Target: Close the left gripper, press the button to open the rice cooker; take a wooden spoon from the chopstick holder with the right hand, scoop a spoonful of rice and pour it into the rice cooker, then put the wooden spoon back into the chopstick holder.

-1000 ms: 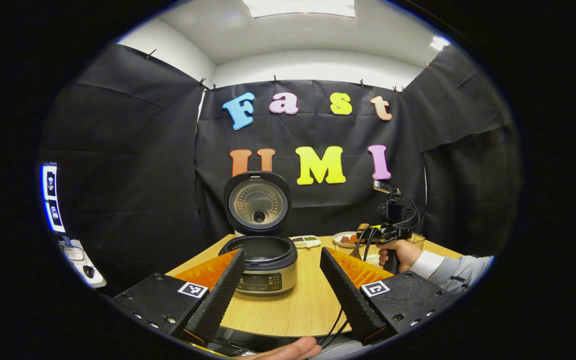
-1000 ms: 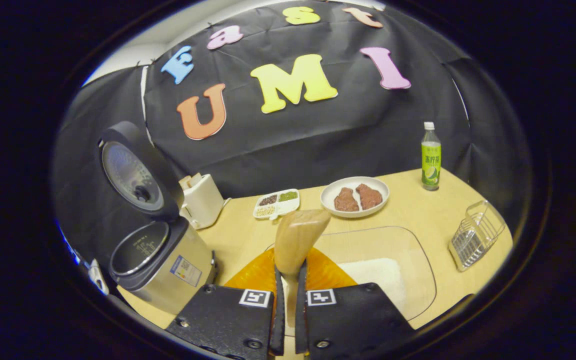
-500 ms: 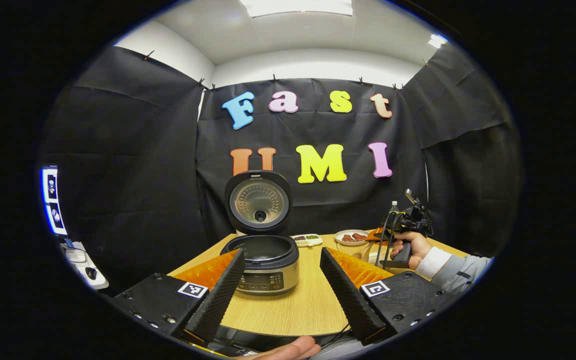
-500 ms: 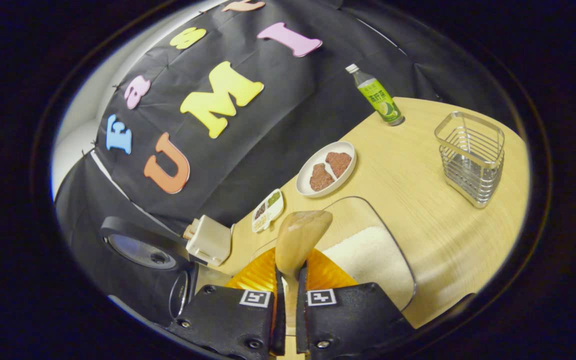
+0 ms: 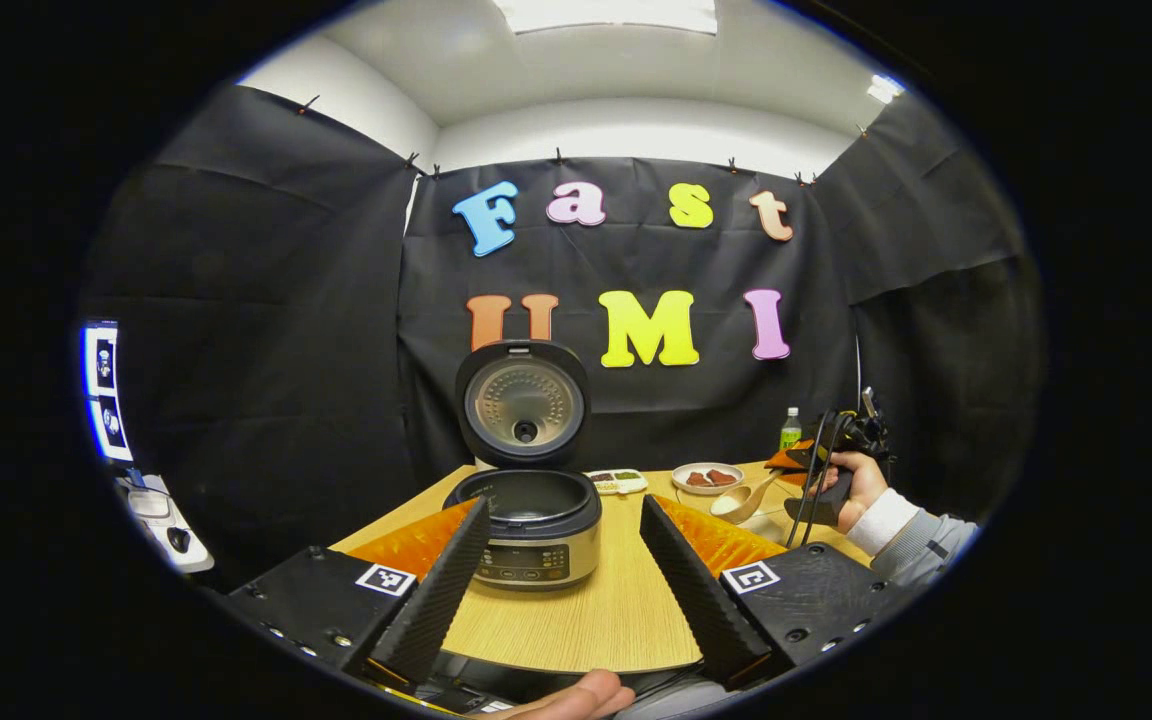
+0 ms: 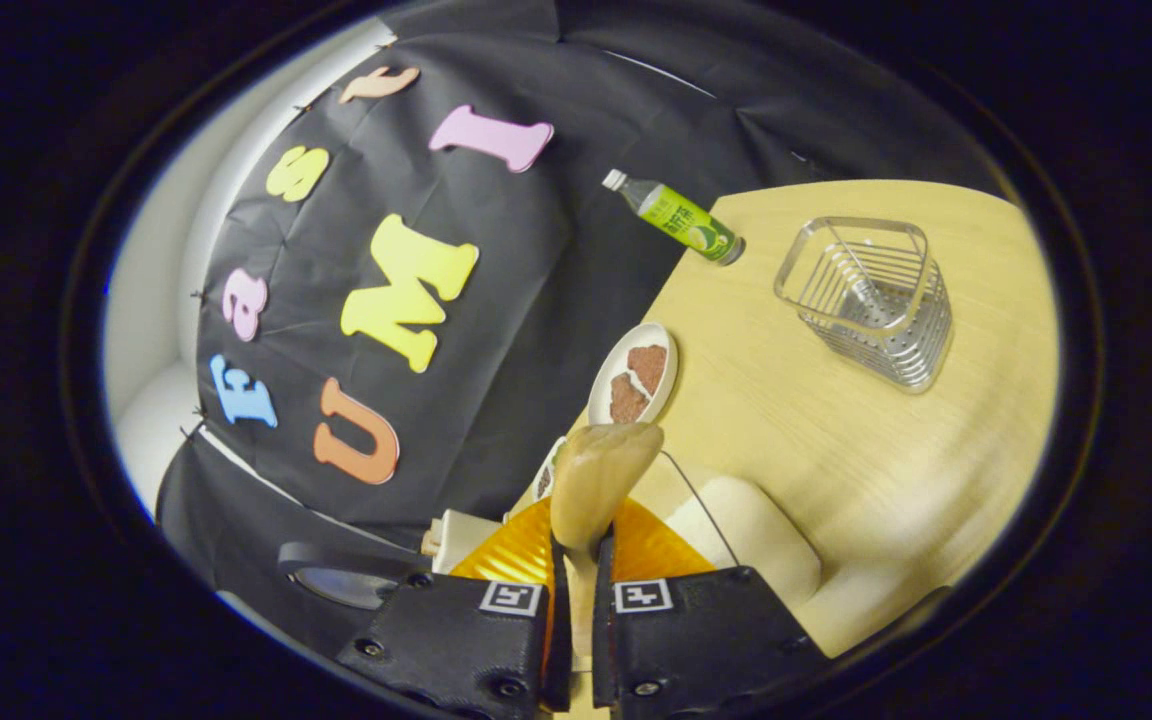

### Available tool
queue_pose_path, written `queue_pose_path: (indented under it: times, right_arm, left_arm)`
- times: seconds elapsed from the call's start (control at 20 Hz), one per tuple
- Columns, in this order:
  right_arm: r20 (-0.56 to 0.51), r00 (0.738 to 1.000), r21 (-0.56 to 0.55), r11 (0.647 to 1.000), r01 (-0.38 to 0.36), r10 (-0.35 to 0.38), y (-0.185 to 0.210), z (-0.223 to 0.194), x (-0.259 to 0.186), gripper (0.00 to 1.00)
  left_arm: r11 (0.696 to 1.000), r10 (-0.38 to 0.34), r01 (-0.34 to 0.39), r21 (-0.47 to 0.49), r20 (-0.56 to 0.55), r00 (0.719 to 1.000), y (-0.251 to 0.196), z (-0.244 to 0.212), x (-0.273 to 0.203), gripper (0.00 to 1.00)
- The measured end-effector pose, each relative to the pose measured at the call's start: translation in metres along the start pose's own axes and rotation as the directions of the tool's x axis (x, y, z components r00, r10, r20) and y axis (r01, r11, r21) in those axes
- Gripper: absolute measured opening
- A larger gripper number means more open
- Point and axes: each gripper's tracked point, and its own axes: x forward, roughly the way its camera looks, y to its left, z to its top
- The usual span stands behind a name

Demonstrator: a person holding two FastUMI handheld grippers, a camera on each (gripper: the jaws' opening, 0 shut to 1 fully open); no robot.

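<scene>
Right gripper (image 6: 576, 560) clamped on wooden spoon (image 6: 598, 478) over rice tray (image 6: 751, 530); left gripper (image 5: 564, 560) spread wide, empty, facing lid-up rice cooker (image 5: 528, 500).

Lit from above by a ceiling panel (image 5: 604, 12), blown out to white, with a small bright spot (image 5: 879, 88) at upper right. Table (image 5: 596, 610) evenly bright, shadows soft and faint. Left gripper view sharp through the middle, bent hard at the rim. Right gripper view dimmer, tilted, table (image 6: 836, 400) curved by the fisheye; spoon (image 6: 596, 480) soft, close to the lens.
</scene>
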Motion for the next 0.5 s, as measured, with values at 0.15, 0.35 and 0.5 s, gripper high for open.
queue_pose_path:
  times: [0.15, 0.35, 0.5]
  right_arm:
    - [-0.016, 0.999, 0.175, 0.983, -0.047, 0.051, 0.003, 0.002, -0.006, 0.13]
    - [-0.023, 0.997, 0.29, 0.955, -0.057, 0.067, 0.0, -0.002, -0.003, 0.13]
    - [-0.042, 0.992, 0.361, 0.927, -0.096, 0.12, 0.015, -0.006, -0.009, 0.13]
  left_arm:
    - [1.0, -0.002, 0.003, -0.004, 0.019, 1.0, 0.002, 0.006, -0.003, 0.96]
    - [1.0, -0.016, 0.017, -0.011, 0.02, 1.0, 0.001, 0.009, -0.009, 0.96]
    - [1.0, -0.014, 0.014, 0.005, 0.029, 0.999, 0.007, 0.011, -0.014, 0.96]
